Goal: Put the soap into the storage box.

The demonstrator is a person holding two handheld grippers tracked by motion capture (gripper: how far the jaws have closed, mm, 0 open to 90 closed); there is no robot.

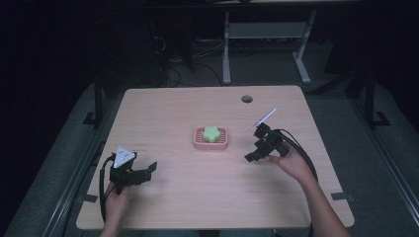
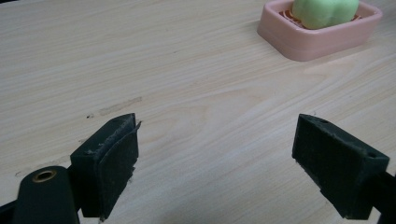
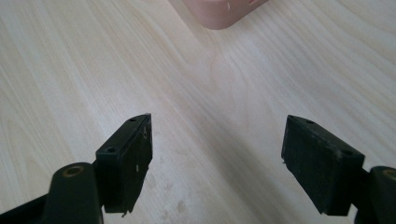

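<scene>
We have not grabbed anything yet: our left tool [image 1: 148,169] and right tool [image 1: 254,148] are both spread wide, and the green soap [image 1: 211,133] sits in its pink dish [image 1: 198,143] mid-counter [image 1: 197,197].

A light wooden table [image 1: 197,197] with rounded corners stands on a dark grey floor [image 1: 54,148]. A round cable hole [image 1: 246,98] sits near the table's far edge, right of centre. Beyond the table, a white metal desk frame [image 1: 267,44] stands by tangled dark cables [image 1: 168,64] on the floor
</scene>
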